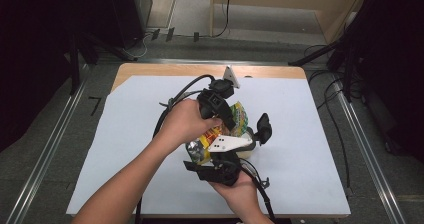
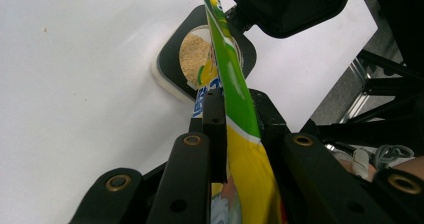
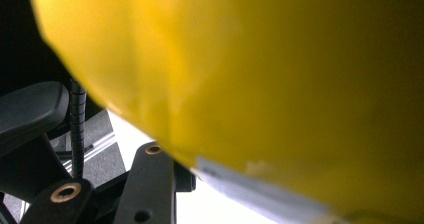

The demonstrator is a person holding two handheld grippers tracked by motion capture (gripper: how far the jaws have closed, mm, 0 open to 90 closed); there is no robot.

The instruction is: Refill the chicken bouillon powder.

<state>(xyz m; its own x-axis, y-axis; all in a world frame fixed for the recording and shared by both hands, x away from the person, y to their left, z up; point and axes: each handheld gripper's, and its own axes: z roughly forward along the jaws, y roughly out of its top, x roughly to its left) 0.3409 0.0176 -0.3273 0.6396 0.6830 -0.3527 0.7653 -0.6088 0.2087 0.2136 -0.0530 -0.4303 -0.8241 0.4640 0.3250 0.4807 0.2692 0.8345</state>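
Note:
A yellow and green snack bag hangs tilted over the middle of the table, held between both grippers. My left gripper is shut on the bag near its upper end, both jaws pressed flat on the foil. Straight below the bag's mouth stands a black square holder with a round cup of beige crumbs. In the high view my left gripper comes in from the left, over the cup. My right gripper grips the bag's silvery lower end from the near side. The yellow bag lies right against the right gripper's camera.
A white sheet covers the wooden table. A black pad-shaped head on a flexible stalk stands just right of the cup, close to the bag. Cables trail from both grippers. Metal rails and dark stands flank the table.

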